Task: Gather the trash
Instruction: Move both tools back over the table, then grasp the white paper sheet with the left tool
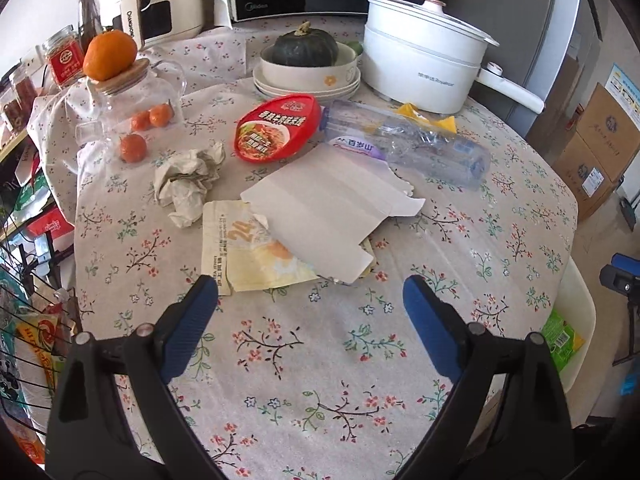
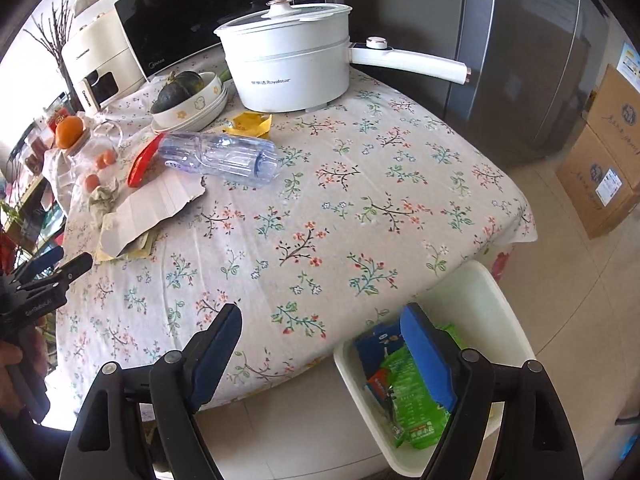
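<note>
Trash lies on the floral tablecloth (image 1: 304, 352): a torn white cardboard sheet (image 1: 328, 208) over a yellow wrapper (image 1: 240, 256), a crumpled paper wad (image 1: 188, 184), a red noodle lid (image 1: 276, 128), a clear plastic bottle (image 1: 404, 140) and a small yellow wrapper (image 1: 428, 118). My left gripper (image 1: 312, 296) is open and empty, just short of the cardboard. My right gripper (image 2: 320, 332) is open and empty at the table's near edge, above a white bin (image 2: 492, 320) that holds green (image 2: 412, 396) and blue (image 2: 374, 350) wrappers. The bottle (image 2: 220, 154) and cardboard (image 2: 156, 204) lie far left of it.
A white electric pot (image 1: 420, 64), a bowl with a dark squash (image 1: 308, 60), a glass jar with oranges (image 1: 132, 108), an air fryer and a microwave (image 2: 180, 32) crowd the table's far side. Cardboard boxes (image 2: 604, 152) and a grey fridge (image 2: 520, 60) stand at right.
</note>
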`<state>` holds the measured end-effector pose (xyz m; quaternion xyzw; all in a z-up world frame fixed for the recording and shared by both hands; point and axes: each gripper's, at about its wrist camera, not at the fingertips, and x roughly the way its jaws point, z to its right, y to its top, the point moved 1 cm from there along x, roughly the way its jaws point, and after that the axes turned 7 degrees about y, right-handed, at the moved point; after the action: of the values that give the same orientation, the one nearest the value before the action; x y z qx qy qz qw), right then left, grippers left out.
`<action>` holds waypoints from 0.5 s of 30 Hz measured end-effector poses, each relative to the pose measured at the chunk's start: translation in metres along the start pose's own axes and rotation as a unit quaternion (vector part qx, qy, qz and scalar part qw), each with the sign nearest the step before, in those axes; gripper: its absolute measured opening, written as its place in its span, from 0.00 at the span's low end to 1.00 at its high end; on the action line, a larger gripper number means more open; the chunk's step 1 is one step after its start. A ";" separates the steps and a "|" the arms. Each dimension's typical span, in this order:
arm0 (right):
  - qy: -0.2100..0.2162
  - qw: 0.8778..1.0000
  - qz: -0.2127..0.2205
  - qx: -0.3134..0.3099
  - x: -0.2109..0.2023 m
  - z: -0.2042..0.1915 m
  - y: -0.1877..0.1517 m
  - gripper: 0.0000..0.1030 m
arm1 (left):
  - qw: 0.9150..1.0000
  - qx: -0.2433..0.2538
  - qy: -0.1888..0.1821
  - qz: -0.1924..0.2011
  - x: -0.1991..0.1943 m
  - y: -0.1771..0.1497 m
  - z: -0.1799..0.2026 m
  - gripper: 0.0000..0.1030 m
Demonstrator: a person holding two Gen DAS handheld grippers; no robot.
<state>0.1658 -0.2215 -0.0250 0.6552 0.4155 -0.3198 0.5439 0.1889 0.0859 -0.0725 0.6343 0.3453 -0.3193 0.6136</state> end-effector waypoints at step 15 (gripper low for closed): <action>0.028 0.999 -0.029 0.000 0.055 -0.051 0.031 0.81 | 0.981 -0.119 -0.096 -0.118 0.066 0.010 0.002 0.19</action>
<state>0.2167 -0.1627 -0.0488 0.6517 0.4493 -0.3168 0.5225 0.2339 0.0871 -0.1219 0.4781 0.3930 -0.4056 0.6726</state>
